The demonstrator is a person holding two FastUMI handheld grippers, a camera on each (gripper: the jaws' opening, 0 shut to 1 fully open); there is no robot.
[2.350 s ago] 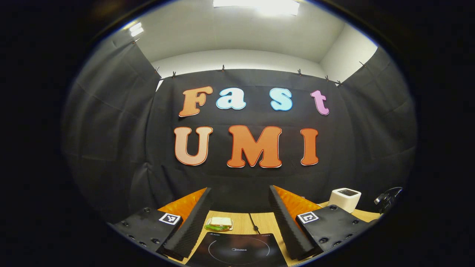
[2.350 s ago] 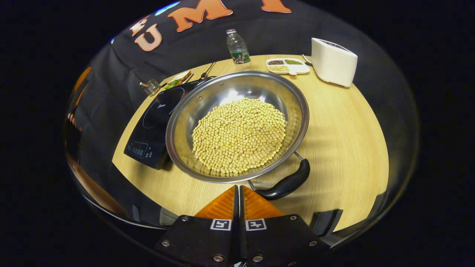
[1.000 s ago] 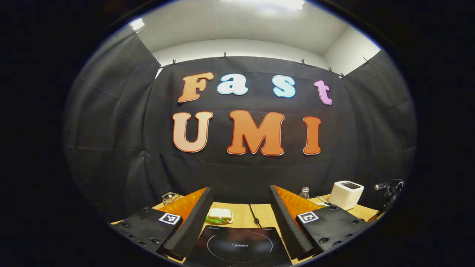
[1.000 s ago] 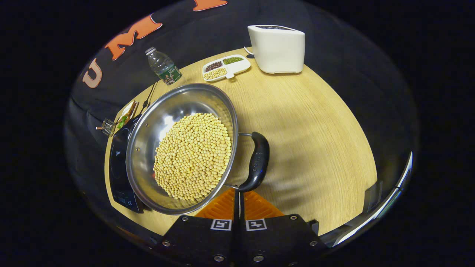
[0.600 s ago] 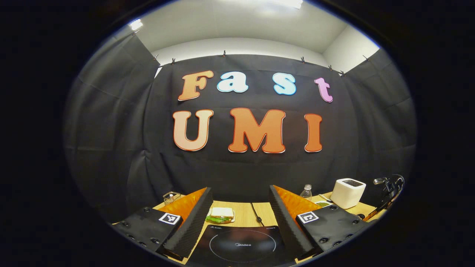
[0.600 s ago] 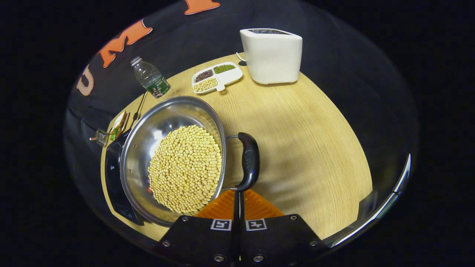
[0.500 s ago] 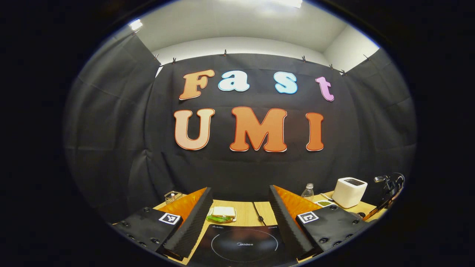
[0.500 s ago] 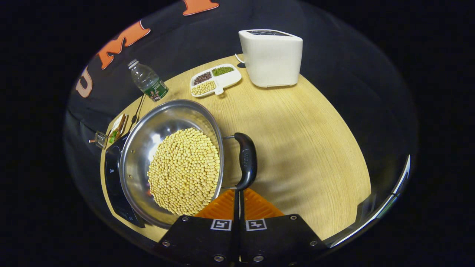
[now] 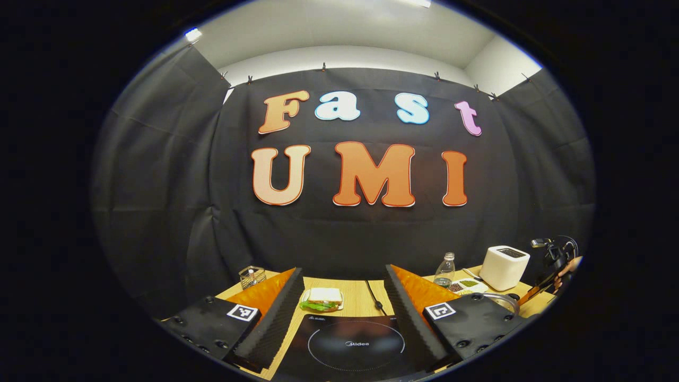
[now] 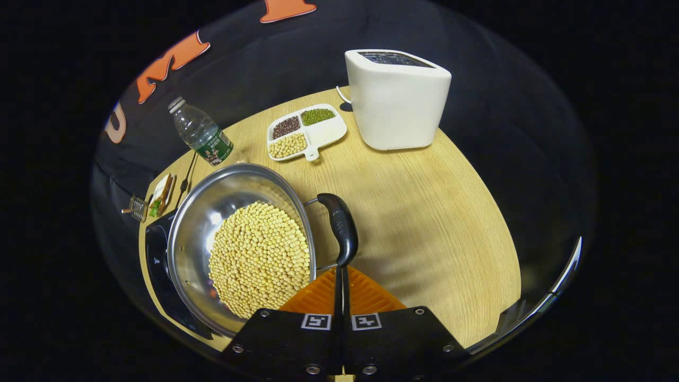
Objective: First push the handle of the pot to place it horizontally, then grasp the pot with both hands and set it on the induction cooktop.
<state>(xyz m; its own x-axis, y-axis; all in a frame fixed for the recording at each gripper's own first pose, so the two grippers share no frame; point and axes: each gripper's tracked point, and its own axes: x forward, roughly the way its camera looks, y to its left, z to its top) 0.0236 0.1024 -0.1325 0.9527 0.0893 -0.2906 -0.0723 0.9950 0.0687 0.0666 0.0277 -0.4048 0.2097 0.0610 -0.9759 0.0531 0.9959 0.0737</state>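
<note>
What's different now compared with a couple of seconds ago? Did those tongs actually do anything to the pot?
Yes. The right tongs, shut, have pushed the black handle round, turning the pot of yellow beans. Nothing was grasped or let go. The left tongs stayed open above the induction cooktop, tilting down slightly so more table shows. The toaster and bottle have stayed upright.
</note>
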